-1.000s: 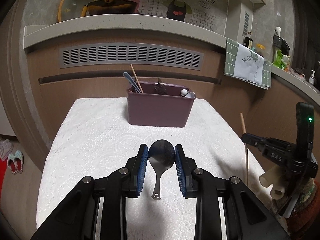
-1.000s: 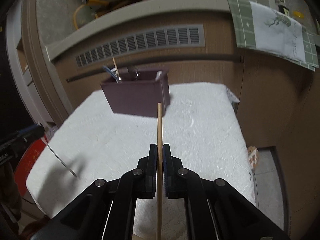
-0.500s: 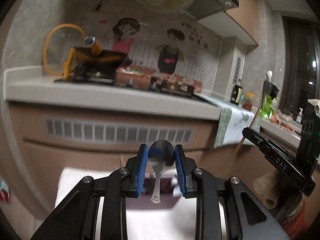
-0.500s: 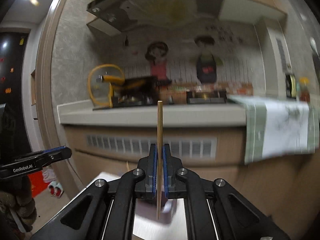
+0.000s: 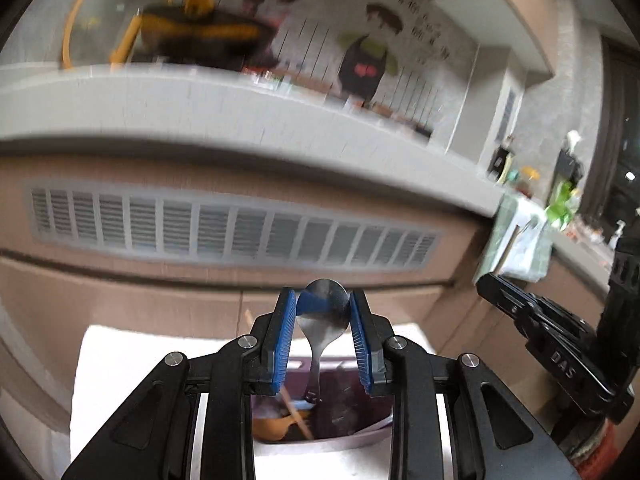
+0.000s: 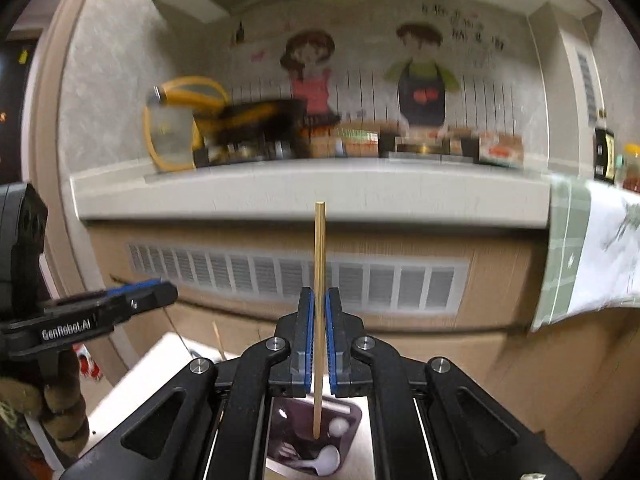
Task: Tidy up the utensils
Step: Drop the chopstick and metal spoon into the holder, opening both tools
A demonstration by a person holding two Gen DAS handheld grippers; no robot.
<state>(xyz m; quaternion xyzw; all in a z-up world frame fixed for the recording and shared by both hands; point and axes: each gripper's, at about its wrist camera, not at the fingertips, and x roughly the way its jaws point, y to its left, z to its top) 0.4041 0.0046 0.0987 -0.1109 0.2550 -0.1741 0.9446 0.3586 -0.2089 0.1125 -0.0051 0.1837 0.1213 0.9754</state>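
Both tongs are loaded and hang above the purple utensil box (image 5: 320, 412): the left gripper (image 5: 323, 312) pinches the bowl of a steel spoon (image 5: 322, 312) between its blue pads, handle hanging straight down, and the right gripper (image 6: 320, 336) is pressed together on a wooden chopstick (image 6: 319, 280) held upright, its lower tip just above the box (image 6: 314, 436). Holding each piece vertical with the free end downward looks deliberate, since a long utensil drops into a narrow upright bin most easily end first. The spoon handle seems to hang over the darker compartment, next to the one where a tan spoon and another wooden stick (image 5: 294, 412) already lean; the chopstick tip hovers near the section holding white spoons (image 6: 332, 440). That suggests sorting by kind, though motion blur hides the dividers. The box stands on a white cloth-covered table (image 5: 120, 360). Behind it runs a wooden counter front with a vent grille (image 6: 280, 276), and a green-edged towel (image 6: 584, 248) hangs at the right, both well apart. What crowds the drop is mainly the utensils already inside, which a descending tip could strike, and the two grippers working near each other over one small opening.
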